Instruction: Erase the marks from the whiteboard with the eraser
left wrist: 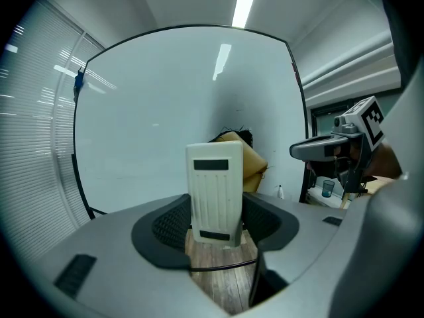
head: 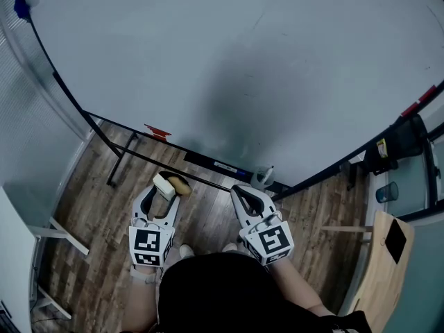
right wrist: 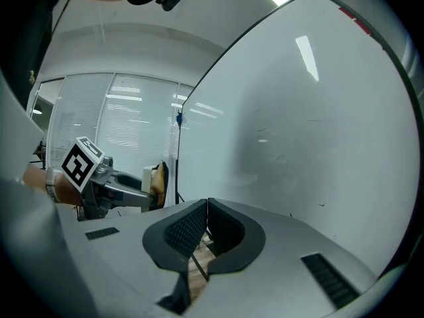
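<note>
- Left gripper [left wrist: 215, 229] clamps the eraser [left wrist: 214, 191] upright.
- Right gripper [right wrist: 207, 209]: jaws pressed together, empty (its view catches small specks [right wrist: 322, 204] on the whiteboard [right wrist: 318, 111] that the head view misses).

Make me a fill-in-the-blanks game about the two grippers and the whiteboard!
1. The left gripper holds the ____ between its jaws.
2. The right gripper has its jaws ____, with nothing between them.
3. The floor below the whiteboard looks like ____ planks.
Missing words: eraser; shut; wood.
</note>
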A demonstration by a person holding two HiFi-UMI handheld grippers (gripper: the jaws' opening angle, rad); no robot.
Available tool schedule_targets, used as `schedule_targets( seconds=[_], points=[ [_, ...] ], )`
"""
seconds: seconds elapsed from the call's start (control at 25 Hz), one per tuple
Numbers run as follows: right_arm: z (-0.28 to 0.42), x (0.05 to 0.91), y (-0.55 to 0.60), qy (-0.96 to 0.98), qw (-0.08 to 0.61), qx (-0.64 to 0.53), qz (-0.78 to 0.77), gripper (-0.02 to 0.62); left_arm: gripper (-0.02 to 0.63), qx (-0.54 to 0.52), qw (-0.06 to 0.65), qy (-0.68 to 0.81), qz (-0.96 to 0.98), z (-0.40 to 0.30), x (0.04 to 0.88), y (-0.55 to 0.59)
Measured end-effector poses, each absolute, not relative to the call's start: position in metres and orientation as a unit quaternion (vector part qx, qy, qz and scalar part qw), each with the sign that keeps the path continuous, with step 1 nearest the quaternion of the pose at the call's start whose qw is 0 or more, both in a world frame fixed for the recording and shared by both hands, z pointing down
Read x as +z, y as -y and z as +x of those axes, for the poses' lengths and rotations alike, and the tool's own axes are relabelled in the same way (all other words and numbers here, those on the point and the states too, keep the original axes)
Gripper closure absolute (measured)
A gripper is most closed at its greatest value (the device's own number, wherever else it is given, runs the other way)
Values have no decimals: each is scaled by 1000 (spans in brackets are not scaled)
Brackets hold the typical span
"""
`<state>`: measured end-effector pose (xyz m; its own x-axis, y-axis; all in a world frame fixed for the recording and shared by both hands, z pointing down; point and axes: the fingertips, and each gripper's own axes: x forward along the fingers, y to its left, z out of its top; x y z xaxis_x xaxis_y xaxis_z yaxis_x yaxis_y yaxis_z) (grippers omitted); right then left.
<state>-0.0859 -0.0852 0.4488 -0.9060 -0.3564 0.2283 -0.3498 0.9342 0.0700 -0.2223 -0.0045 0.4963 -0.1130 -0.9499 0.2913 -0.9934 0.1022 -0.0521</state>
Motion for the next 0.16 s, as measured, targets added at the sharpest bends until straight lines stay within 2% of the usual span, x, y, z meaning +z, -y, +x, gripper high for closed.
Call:
schedule_targets(
  seconds=[0.16],
  points=[
    [-88, 449, 88, 978, 110, -11, 174, 566, 353, 121, 96, 736, 659, -222, 497, 8]
  ],
)
